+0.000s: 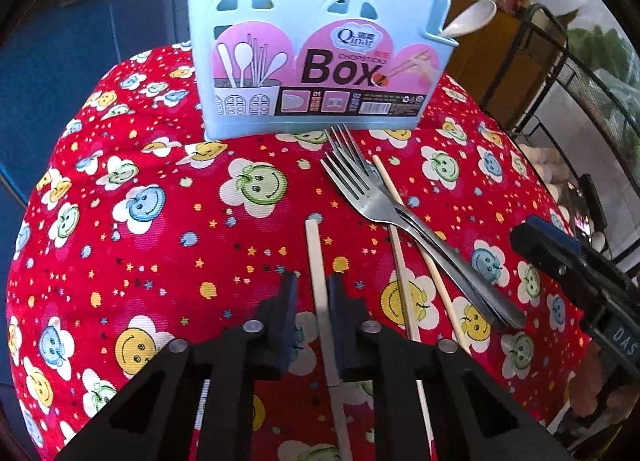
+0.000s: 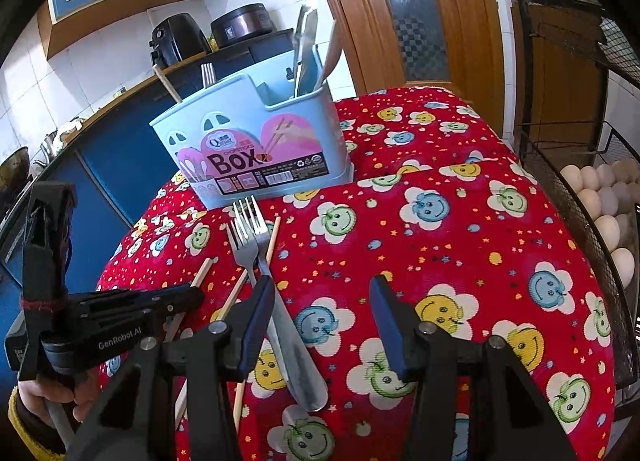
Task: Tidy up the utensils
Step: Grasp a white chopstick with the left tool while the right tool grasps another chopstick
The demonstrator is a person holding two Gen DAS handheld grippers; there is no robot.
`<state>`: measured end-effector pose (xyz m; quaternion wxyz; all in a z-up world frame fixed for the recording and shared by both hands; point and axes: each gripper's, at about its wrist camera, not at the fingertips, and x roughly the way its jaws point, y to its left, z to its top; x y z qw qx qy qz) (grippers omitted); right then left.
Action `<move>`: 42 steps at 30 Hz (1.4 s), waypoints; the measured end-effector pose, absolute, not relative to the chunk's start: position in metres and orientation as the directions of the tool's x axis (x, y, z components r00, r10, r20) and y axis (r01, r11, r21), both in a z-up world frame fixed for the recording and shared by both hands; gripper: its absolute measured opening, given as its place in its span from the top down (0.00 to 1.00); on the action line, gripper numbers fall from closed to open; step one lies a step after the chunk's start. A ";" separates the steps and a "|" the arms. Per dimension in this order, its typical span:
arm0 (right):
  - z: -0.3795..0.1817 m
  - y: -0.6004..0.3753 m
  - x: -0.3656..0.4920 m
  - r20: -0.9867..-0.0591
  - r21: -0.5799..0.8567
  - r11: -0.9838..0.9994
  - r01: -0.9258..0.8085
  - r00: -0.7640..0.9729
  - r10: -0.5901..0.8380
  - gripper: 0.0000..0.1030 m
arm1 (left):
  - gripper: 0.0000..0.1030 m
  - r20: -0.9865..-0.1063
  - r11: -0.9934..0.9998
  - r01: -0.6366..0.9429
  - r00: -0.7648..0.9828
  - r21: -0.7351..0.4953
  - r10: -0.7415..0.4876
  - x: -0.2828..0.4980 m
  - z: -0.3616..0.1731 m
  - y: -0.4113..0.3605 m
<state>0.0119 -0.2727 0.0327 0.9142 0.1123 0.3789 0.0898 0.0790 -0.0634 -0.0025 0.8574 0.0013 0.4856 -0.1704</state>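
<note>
A light blue utensil box [image 1: 312, 61] stands at the far side of the red smiley tablecloth; it also shows in the right wrist view [image 2: 256, 149], holding a spoon, a fork and other utensils. Two stacked forks [image 1: 384, 213] lie in front of it beside loose chopsticks [image 1: 404, 261]. My left gripper [image 1: 313, 285] has a pale chopstick [image 1: 316, 261] between its narrowly spaced fingers, low over the cloth. My right gripper [image 2: 320, 293] is open and empty, its left finger beside the forks [image 2: 260, 257].
A black wire rack [image 2: 580, 181] holding eggs [image 2: 600, 197] stands right of the table. A wooden door and blue kitchen cabinets are behind. The right gripper appears at the right edge of the left wrist view [image 1: 560, 261].
</note>
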 end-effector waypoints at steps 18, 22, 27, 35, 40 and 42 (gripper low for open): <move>0.034 -0.231 0.014 -0.717 0.329 0.937 -0.119 0.614 0.330 0.49 | 0.94 -0.712 0.919 0.178 0.586 -0.351 -0.386 0.066 0.018 -0.001; 0.030 -0.219 0.018 -0.734 0.360 0.926 -0.116 0.578 0.357 0.49 | 0.94 -0.686 0.920 0.154 0.626 -0.359 -0.372 0.062 0.025 0.016; 0.023 -0.201 0.023 -0.763 0.360 0.925 -0.122 0.532 0.367 0.57 | 0.94 -0.662 0.921 0.137 0.657 -0.365 -0.360 0.057 0.027 0.034; 0.014 -0.188 0.046 -0.813 0.328 0.940 -0.090 0.480 0.330 0.64 | 0.94 -0.638 0.903 0.123 0.669 -0.411 -0.381 0.055 0.022 0.050; 0.014 -0.182 0.062 -0.829 0.274 0.957 -0.090 0.481 0.283 0.66 | 0.94 -0.631 0.897 0.120 0.672 -0.426 -0.389 0.053 0.020 0.057; 0.011 -0.180 0.069 -0.842 0.258 0.962 -0.084 0.470 0.267 0.68 | 0.94 -0.628 0.895 0.119 0.673 -0.429 -0.391 0.053 0.020 0.059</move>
